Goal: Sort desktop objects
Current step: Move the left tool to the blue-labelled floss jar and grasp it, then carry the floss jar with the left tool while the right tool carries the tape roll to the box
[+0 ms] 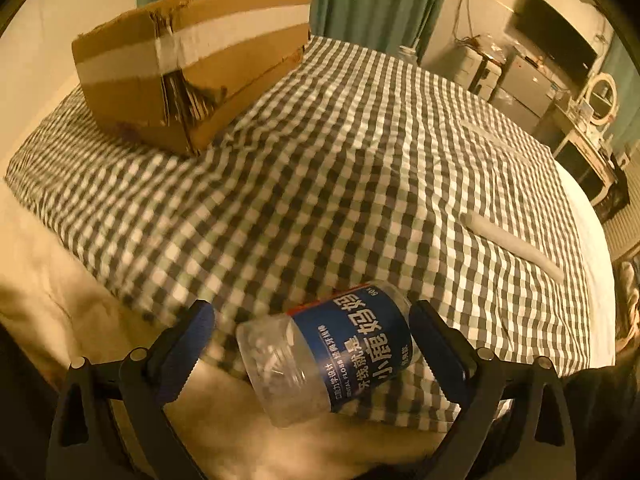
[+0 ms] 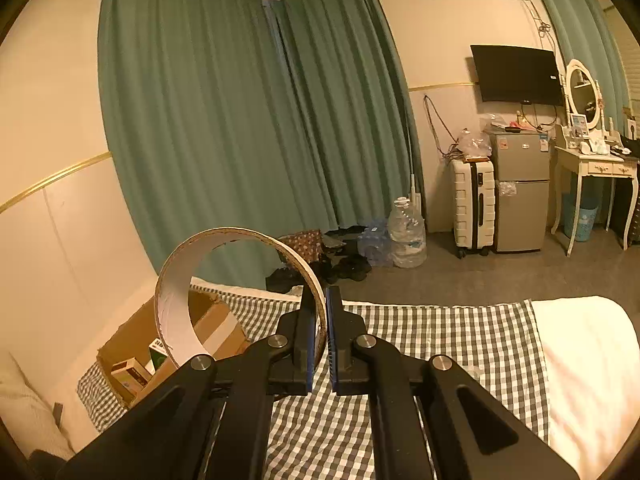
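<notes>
Right gripper (image 2: pixel 324 344): fingers pressed together on the wall of a cardboard tape ring (image 2: pixel 240 292), held up at frame centre, probably for carrying to the open cardboard box (image 2: pixel 180 344) at lower left. Left gripper (image 1: pixel 312 352): fingers spread around a lying floss bottle (image 1: pixel 336 356), not squeezing it, on the checked bedspread (image 1: pixel 320 184), lower centre, likely about to grasp.

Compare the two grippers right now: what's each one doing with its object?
The left gripper stands open around the floss-pick bottle, which lies on its side on the checked cloth; the right gripper is shut on the wall of the cardboard tape ring. The bottle rests on the bed; the ring is held up in the air. The bottle is clear plastic with a blue label; the ring is bare cardboard. Both grippers have blue pads.
</notes>
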Motion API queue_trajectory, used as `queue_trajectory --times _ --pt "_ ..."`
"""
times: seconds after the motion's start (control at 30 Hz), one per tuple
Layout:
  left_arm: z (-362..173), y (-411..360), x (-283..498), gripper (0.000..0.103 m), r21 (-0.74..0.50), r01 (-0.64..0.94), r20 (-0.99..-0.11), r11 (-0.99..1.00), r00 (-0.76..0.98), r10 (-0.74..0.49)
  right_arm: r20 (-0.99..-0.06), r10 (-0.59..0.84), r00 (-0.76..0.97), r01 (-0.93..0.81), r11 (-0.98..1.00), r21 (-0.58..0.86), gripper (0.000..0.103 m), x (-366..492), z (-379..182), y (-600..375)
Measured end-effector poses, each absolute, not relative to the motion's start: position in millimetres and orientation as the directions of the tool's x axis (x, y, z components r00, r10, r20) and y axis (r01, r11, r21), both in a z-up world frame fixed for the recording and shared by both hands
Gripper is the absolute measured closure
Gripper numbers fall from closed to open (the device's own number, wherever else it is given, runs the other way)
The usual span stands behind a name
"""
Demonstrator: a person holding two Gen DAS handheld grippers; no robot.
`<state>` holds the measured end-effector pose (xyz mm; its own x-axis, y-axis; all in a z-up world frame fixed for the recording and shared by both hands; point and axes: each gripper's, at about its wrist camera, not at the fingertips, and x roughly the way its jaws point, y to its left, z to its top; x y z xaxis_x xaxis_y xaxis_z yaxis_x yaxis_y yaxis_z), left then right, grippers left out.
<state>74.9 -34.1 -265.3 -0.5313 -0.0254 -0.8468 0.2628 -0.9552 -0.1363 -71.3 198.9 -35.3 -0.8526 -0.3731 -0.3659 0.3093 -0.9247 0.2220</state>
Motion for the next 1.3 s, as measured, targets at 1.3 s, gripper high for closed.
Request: queue_trajectory --times 1.3 --pt "-161.2 -82.3 -3.6 0.002 -0.003 0.293 -0.618 -0.956 -0.752 -0.228 -0.353 -0.415 -0.839 0.358 -0.908 0.216 0.097 -73.1 -29.8 142.8"
